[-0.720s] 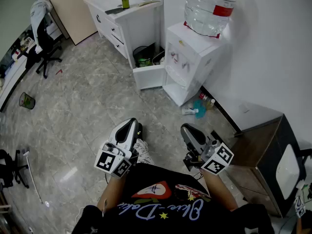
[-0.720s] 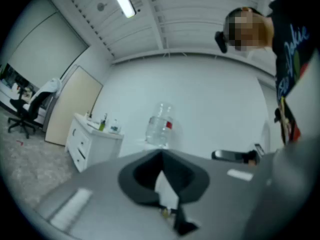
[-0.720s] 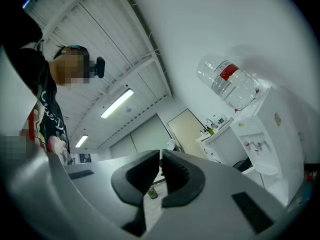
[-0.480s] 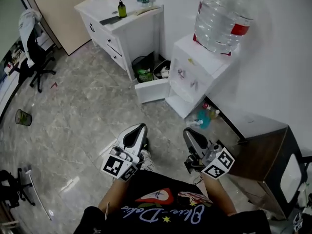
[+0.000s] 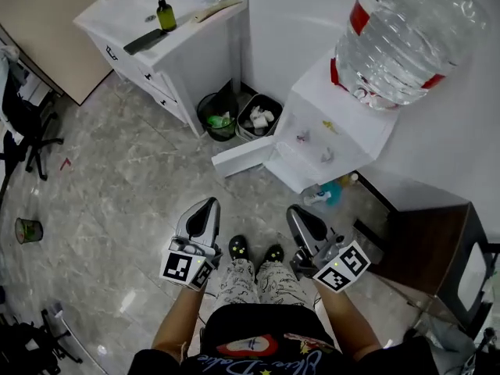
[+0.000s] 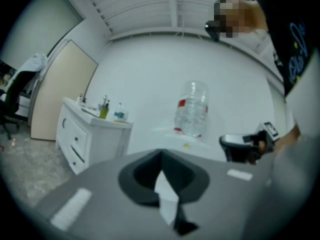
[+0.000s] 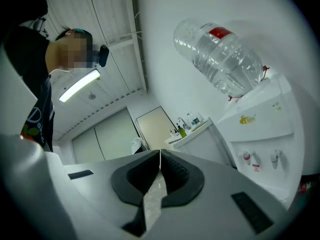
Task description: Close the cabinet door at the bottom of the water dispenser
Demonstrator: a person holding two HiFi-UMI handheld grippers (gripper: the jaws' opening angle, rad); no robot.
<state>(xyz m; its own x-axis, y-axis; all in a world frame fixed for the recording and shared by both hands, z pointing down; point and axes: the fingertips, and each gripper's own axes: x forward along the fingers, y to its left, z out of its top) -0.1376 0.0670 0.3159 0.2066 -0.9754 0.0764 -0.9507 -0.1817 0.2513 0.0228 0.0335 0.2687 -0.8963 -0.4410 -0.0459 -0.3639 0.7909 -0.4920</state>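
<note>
The white water dispenser [image 5: 336, 143] stands against the wall at upper right, with a big clear bottle [image 5: 406, 37] on top. Its bottom cabinet door [image 5: 241, 155] hangs open, swung out to the left over the floor. My left gripper [image 5: 209, 203] and right gripper [image 5: 295, 211] are held low in front of my body, both shut and empty, well short of the door. In the left gripper view the jaws [image 6: 161, 156] meet, and the bottle [image 6: 191, 109] shows ahead. In the right gripper view the jaws [image 7: 160, 154] are also together, below the dispenser front [image 7: 260, 129].
A white sideboard [image 5: 180, 45] with a green bottle [image 5: 165, 14] stands left of the dispenser. Two bins [image 5: 219, 116] [image 5: 258, 119] sit between them, behind the door. A teal bottle [image 5: 328, 194] lies by the dispenser's base. A dark wooden cabinet [image 5: 422, 241] is at right.
The person has walked toward the dispenser, which now looms larger and nearer. Both grippers have stayed shut and low in front of the body.
</note>
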